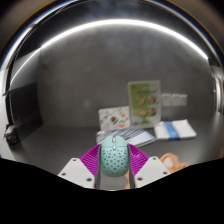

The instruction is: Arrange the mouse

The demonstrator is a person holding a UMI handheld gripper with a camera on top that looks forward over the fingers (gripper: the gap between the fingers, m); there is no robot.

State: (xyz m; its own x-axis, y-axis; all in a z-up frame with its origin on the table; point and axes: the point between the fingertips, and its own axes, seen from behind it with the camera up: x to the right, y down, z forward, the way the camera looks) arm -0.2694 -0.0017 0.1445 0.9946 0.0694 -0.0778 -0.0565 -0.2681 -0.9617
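A pale mint-green mouse [113, 158] with a perforated shell sits between my gripper's two fingers. Both magenta pads [93, 160] press against its sides, so my gripper [113, 166] is shut on the mouse. The mouse points away from me and appears lifted above the grey table [60, 140]. Its underside is hidden.
Beyond the fingers, flat papers and a booklet [122, 133] lie on the table. A picture card [144, 103] stands upright behind them. A blue-white packet [177, 130] lies at the right. A dark monitor [22, 110] stands at the left. An orange-patterned thing [174, 165] lies by the right finger.
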